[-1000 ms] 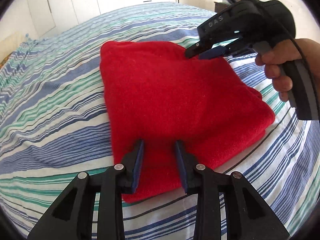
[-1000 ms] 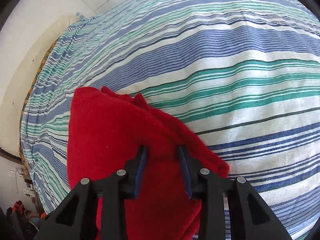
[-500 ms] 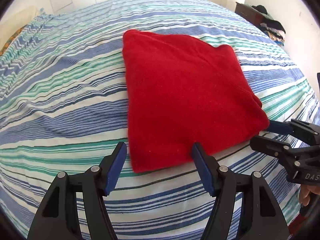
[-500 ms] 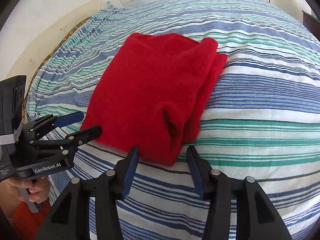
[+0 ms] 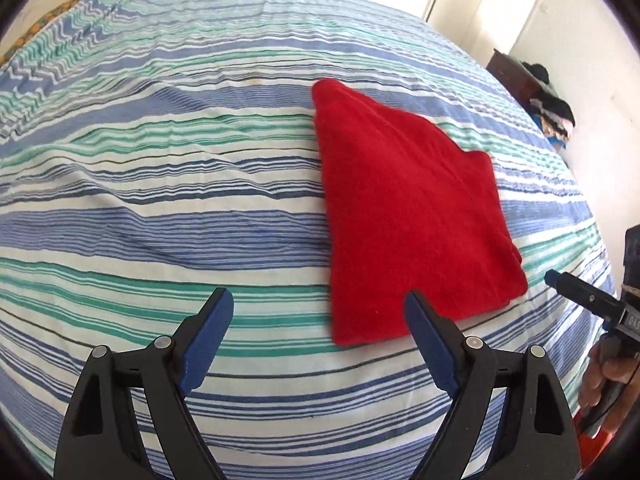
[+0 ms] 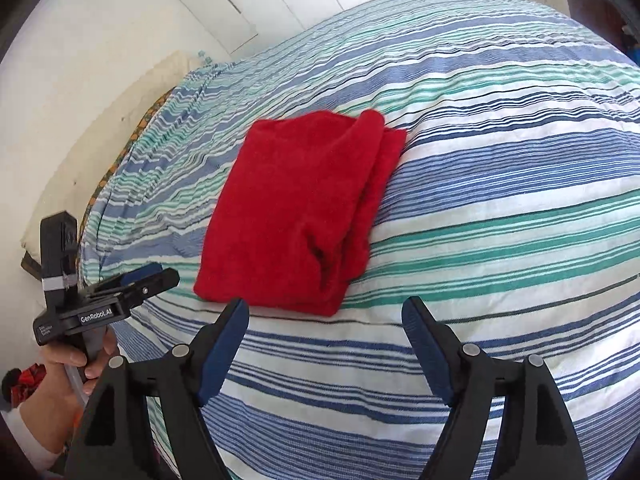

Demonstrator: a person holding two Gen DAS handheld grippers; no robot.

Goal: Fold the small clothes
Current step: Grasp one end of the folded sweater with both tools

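The striped bedspread (image 5: 200, 208) fills both views. The folded red garment (image 5: 404, 216) lies flat on it, right of centre. The left gripper (image 5: 320, 320) and right gripper (image 6: 324, 320) hover near its near edge, jaws opening, nothing between them.

The red cloth (image 5: 412, 216) looks fuzzy and matt; the bedsheet (image 5: 160, 216) is woven, slightly wrinkled striped cotton.

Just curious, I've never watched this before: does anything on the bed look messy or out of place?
Only slightly: the red cloth is folded, but its layers gape open at one corner on the striped bedspread.
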